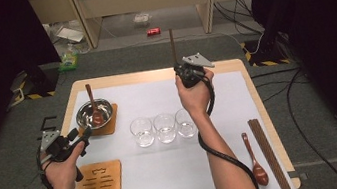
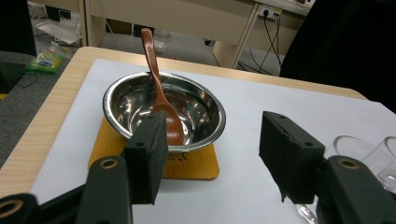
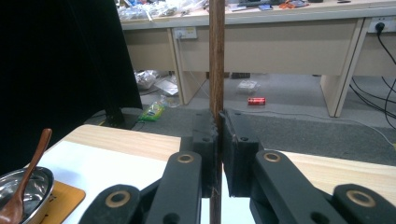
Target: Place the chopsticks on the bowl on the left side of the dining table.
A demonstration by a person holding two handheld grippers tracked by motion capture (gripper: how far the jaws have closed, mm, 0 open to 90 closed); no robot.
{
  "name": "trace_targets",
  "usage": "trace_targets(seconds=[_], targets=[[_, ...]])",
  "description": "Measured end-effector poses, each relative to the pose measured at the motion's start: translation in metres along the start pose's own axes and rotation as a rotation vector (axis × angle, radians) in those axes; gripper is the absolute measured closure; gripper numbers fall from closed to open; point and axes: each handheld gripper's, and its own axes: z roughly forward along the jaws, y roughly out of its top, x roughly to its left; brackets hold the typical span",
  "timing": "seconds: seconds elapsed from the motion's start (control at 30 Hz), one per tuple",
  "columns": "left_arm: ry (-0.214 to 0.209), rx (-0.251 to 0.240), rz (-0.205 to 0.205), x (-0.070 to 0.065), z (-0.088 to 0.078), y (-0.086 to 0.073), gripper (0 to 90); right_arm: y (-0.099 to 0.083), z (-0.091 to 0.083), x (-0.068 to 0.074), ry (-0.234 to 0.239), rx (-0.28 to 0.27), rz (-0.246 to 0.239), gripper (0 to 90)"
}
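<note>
Right hand-held gripper (image 1: 184, 74) clamps chopstick (image 1: 172, 46) upright
Upper centre of frame, long axis vertical; left hand-held gripper (image 1: 81, 134) open, empty, near bowl (image 1: 93, 113)

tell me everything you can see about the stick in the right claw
The stick is a thin, straight, dark brown rod, wood by its look. It stands upright, pinched between the shut black pads of the right claw, rising well above them with a short end below. The claw holds it up over the far side of the table; only the pads touch it.
</note>
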Motion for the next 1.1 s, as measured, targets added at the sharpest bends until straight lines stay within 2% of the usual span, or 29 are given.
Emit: trace_targets(seconds=[1.1], targets=[[-0.002, -0.004, -0.009, 0.001, -0.001, 0.001, 41.4, -0.001, 0.012, 0.024, 0.040, 0.002, -0.010, 84.7]])
